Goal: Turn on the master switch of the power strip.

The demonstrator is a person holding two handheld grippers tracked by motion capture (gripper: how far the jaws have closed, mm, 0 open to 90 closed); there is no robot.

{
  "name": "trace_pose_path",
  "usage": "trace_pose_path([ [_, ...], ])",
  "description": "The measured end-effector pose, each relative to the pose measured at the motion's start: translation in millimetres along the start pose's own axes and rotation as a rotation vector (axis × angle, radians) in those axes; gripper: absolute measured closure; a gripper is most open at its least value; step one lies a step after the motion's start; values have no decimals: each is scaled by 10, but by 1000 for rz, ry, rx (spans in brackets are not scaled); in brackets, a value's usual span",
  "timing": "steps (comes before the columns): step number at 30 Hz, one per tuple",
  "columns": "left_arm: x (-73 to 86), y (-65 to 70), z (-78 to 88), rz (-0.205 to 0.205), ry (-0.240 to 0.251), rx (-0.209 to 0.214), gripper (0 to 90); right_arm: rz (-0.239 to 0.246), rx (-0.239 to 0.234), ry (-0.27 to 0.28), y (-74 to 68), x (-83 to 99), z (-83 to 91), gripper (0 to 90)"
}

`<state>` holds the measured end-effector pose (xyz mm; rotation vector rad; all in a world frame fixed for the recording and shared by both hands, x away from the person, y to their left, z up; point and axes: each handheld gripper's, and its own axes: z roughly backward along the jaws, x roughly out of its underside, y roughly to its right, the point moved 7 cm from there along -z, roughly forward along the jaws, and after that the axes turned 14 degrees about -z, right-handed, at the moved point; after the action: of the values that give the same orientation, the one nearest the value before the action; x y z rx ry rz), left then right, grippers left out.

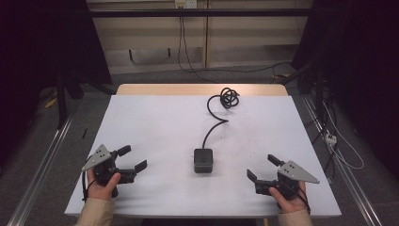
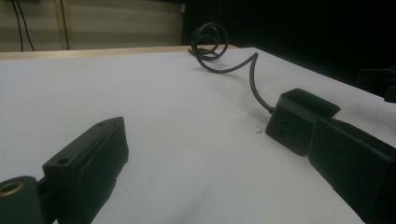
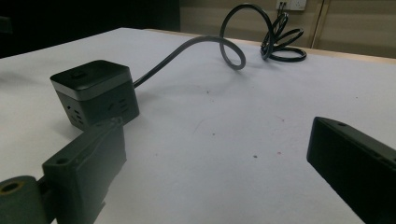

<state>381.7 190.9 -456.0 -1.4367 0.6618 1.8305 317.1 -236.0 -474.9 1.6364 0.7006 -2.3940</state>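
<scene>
High view: power cube [image 1: 203,160] at centre of frame, between my 2 grippers.
My grippers: left gripper [image 1: 133,158] and right gripper [image 1: 263,167] both gaping, empty.
Handling: probably stiff, smooth; I'd pinch its flat sides, minding the cable [image 1: 217,115].

- The counter [image 1: 155,122] carries a white sheet, and a strip of pale wood shows along its far edge.
- Grey floor [image 1: 141,77] surrounds the counter on every side.
- A beige panelled wall [image 1: 244,37] stands at the far end of the room, with a white wall socket [image 1: 186,4] high on it.
- Thin black cables [image 1: 181,42] hang from the socket and trail across the floor.
- Black curtains [image 1: 42,42] close off both sides of the room.
- A metal rail [image 1: 40,167] runs along the floor on either side of the counter.
- A white power strip [image 1: 331,138] lies on the floor on the right.
- The light is dim and even.
</scene>
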Motion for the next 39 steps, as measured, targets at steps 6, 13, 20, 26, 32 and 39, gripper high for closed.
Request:
trace_pose_path([
  [6,13,-11,-6,-2,-7,-1,45,-2,-8,-17,-20,11,-14,47],
  [13,8,-14,-11,-2,-3,0,45,-7,-10,-26,-62,-4,-60,69],
  [20,-1,-14,-7,-1,2,-1,45,-6,-24,-27,-107,-49,-139,76],
  [26,4,-13,-4,-5,-3,0,45,6,-34,-38,-177,-75,-227,88],
  [32,9,-16,1,-6,-4,-2,45,33,-68,-66,-293,-86,-349,116],
  [39,13,-12,8,-7,-6,0,45,35,-90,-76,-360,-100,-423,128],
])
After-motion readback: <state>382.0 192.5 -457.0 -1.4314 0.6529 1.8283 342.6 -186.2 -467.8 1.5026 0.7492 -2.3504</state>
